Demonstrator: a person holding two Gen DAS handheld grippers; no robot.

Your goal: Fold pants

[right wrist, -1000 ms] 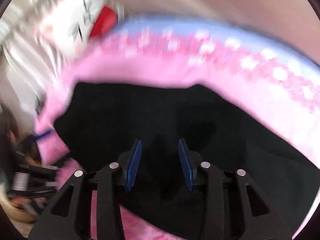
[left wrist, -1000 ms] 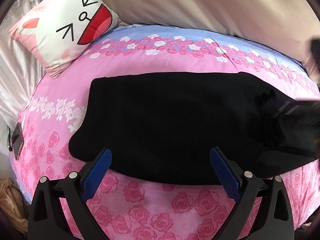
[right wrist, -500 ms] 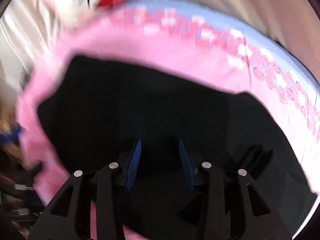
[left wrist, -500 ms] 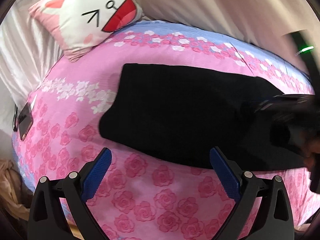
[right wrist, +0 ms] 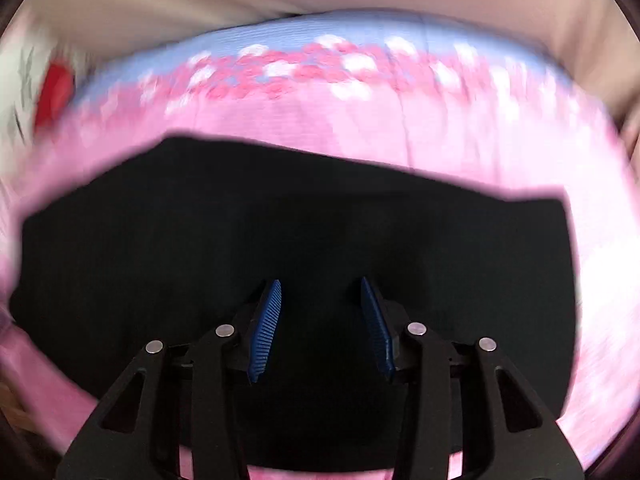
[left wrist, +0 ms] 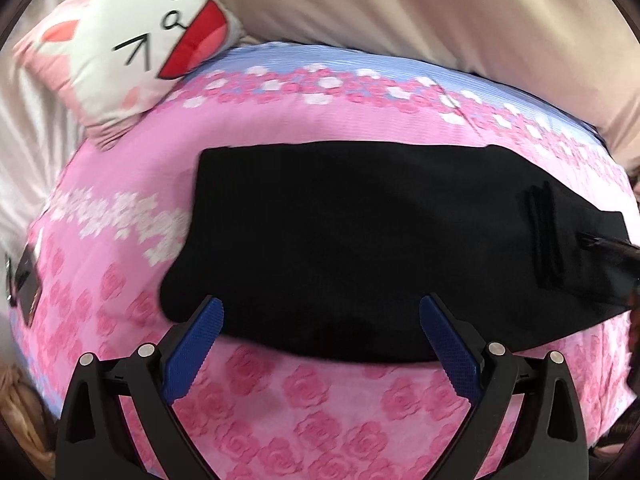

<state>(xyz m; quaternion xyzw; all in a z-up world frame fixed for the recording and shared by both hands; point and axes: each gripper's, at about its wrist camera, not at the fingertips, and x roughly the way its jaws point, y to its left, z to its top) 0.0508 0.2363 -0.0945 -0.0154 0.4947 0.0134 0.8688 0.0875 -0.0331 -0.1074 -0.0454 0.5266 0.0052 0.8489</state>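
Observation:
The black pants (left wrist: pixel 360 240) lie flat and lengthwise across the pink rose-print bed cover (left wrist: pixel 304 404). My left gripper (left wrist: pixel 320 320) is wide open and empty, hovering at the pants' near edge. In the right wrist view the pants (right wrist: pixel 280 232) fill the middle. My right gripper (right wrist: pixel 320 308) hangs over them with its blue pads (right wrist: pixel 266 328) partly apart and nothing between them. Its black body shows at the right edge of the left wrist view (left wrist: pixel 616 248), over the pants' right end.
A white and pink cartoon-face cushion (left wrist: pixel 132 44) lies at the bed's far left corner. Beige curtain fabric (left wrist: pixel 440 8) hangs behind the bed. A dark phone-like object (left wrist: pixel 24 284) lies at the bed's left edge. The bed's near edge drops off just below the grippers.
The right gripper has swung from the pants' left part toward their right end. The left gripper shifted left then back toward the pants' near edge. Both stayed unclosed and empty.

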